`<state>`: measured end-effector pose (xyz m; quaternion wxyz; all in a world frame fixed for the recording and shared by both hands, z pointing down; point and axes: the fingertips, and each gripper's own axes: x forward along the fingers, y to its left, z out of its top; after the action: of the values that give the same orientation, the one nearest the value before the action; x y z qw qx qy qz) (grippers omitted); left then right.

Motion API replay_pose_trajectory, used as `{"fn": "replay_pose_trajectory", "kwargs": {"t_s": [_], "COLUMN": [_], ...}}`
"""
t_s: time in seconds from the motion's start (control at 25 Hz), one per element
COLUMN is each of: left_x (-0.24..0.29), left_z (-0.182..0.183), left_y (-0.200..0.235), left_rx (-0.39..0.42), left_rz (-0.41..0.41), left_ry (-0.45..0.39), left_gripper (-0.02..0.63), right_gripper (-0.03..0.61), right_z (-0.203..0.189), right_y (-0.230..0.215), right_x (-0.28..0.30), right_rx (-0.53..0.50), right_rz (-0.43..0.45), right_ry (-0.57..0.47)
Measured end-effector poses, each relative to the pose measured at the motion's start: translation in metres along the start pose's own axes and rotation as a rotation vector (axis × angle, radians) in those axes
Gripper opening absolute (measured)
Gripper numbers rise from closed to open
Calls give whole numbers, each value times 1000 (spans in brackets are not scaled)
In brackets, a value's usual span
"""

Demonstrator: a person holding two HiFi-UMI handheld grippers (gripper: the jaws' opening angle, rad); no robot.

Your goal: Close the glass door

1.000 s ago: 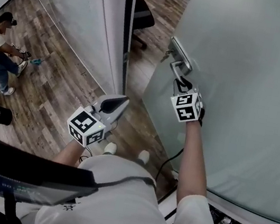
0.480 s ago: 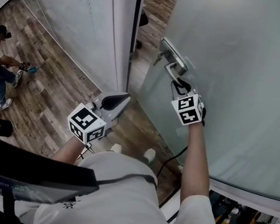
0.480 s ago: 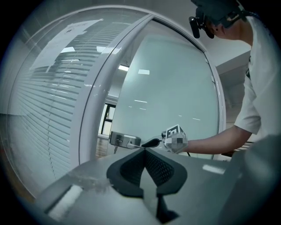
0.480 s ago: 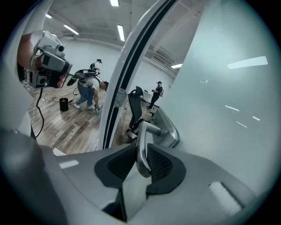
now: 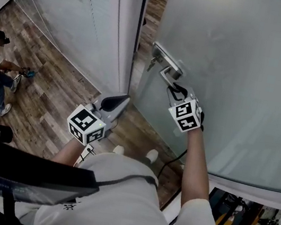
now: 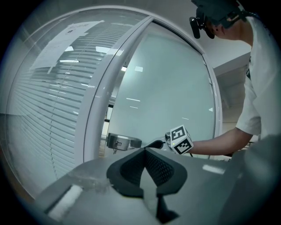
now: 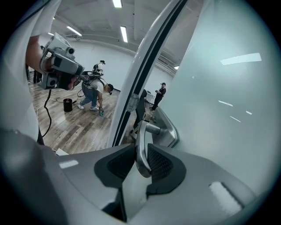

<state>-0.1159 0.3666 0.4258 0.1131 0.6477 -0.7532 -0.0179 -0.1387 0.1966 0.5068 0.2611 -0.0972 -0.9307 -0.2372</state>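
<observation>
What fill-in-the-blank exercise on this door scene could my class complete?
1. The right gripper has the silver metal lever handle ___ its jaws.
2. The left gripper, jaws together, holds ___.
3. Between the frosted glass door and the white door frame a narrow ___ shows.

Missing words: between; nothing; gap.

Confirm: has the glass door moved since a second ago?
Yes. The glass door has swung toward the white door frame, narrowing the gap, with the right hand-held gripper shut on its lever handle.
</observation>
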Motion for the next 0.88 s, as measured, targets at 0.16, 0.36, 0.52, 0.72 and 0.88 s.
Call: {"fn": "replay_pose_trajectory", "kwargs": {"t_s": [0.16,0.36,0.52,0.72,0.88], "left_x": [-3,-6,-6,-7,-9], "left_z": [-1,0,1,-1,-1], "left_y": [-1,-2,-3,-4,-4], "left_rx": [-2,-4,2,2,1], "left_rz": [-10,-16,-21,-25,-26], "left_ry": [-4,-11,-15,-15,-19], "left_gripper": [6,5,6,5,6], "right_gripper": [94,95,95,95,95], "right_z": [2,5,8,9,11], "right_y": [12,25,34,48,61], "right_x": [-5,-12,-18,-23,-27], "right_rx": [1,-6,-9,-11,-14], "right_rz": [7,4,14,28,45], "right_ry": [-7,-14,-18,-22,-31]}}
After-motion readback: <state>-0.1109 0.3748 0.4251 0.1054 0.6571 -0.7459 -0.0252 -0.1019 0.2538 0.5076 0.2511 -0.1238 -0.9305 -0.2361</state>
